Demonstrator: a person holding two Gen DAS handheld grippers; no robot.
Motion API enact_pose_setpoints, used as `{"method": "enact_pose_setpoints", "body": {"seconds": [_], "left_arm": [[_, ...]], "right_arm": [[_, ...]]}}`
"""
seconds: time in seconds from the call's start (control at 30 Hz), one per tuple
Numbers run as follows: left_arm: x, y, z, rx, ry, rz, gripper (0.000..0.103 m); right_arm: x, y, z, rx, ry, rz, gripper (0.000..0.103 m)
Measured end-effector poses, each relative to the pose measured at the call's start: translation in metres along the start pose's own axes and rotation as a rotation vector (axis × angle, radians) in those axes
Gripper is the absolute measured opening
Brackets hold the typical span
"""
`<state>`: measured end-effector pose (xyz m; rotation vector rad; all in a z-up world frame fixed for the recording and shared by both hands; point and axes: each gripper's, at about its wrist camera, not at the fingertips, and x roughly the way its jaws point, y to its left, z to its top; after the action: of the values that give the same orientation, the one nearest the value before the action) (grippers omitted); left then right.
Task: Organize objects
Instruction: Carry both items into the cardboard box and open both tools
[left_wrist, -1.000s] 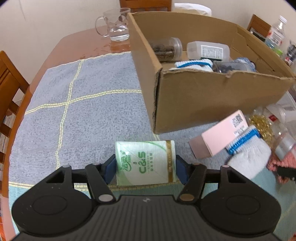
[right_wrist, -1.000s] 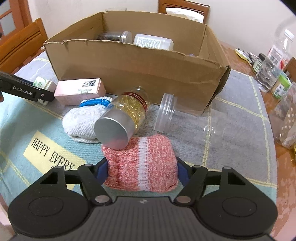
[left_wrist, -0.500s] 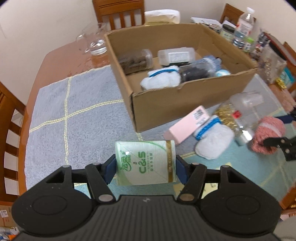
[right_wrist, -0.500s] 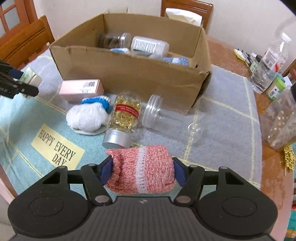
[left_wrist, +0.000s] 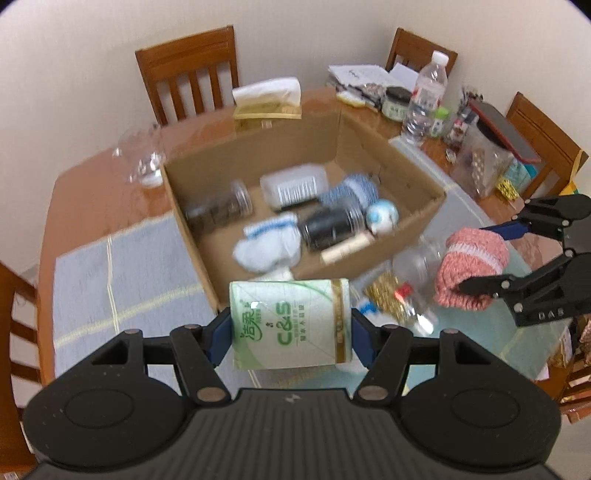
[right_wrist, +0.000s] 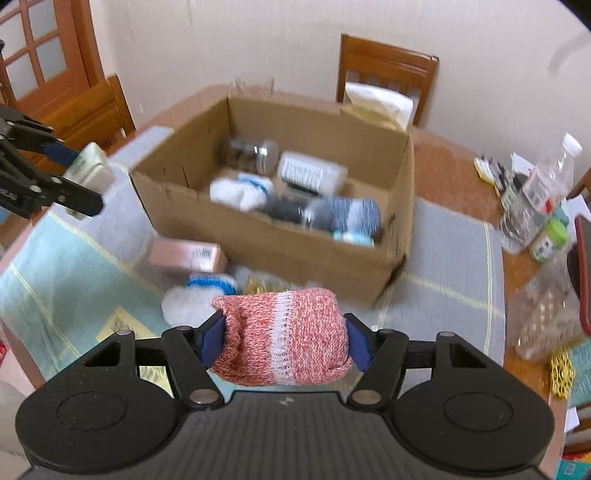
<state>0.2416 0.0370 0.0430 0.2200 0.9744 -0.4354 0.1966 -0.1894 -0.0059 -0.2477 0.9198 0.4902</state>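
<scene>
While the left gripper clamps the tissue pack and the right gripper squeezes the pink sock, both above the table before the box, I'd clear the rim before letting go.

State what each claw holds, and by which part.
Left claw: tissue pack, gripped across its two ends. Right claw: rolled pink sock, gripped across its two ends.

Both grippers, the left gripper and the right gripper, were built of matte black plastic, fitted with blue finger pads and silver pivot screws.
</scene>
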Motion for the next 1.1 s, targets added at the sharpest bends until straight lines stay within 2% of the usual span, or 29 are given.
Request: {"method": "enact_pose_setpoints", "body": {"seconds": [0.3, 0.37, 0.4, 0.43, 0.53, 0.73, 1.1], "left_arm": [[0.011, 0.015, 0.055, -0.013, -0.074, 0.056, 0.064], [0.013, 0.019, 0.064, -0.023, -0.111, 0.067, 0.074], [0.015, 0.021, 0.069, -0.026, -0.119, 0.074, 0.089], [0.015, 0.023, 0.072, -0.033, -0.135, 0.09, 0.094], [0.014, 0.027, 0.075, -0.039, -0.151, 0.101, 0.095], [0.012, 0.038, 0.069, -0.089, -0.141, 0.101, 0.098], [0.0, 0.054, 0.035, -0.155, -0.12, 0.114, 0.098]], "right_arm": [[-0.011, -0.004, 0.045, 0.001, -0.098, 0.021, 0.071], [-0.011, -0.003, 0.052, -0.007, -0.113, 0.018, 0.071], [-0.012, -0.002, 0.054, -0.008, -0.119, 0.019, 0.071], [-0.011, -0.002, 0.057, -0.009, -0.123, 0.02, 0.071], [-0.009, 0.0, 0.064, -0.009, -0.13, 0.023, 0.071], [-0.004, 0.003, 0.073, -0.013, -0.129, 0.03, 0.071], [0.012, 0.011, 0.104, -0.051, -0.137, 0.033, 0.071]]}}
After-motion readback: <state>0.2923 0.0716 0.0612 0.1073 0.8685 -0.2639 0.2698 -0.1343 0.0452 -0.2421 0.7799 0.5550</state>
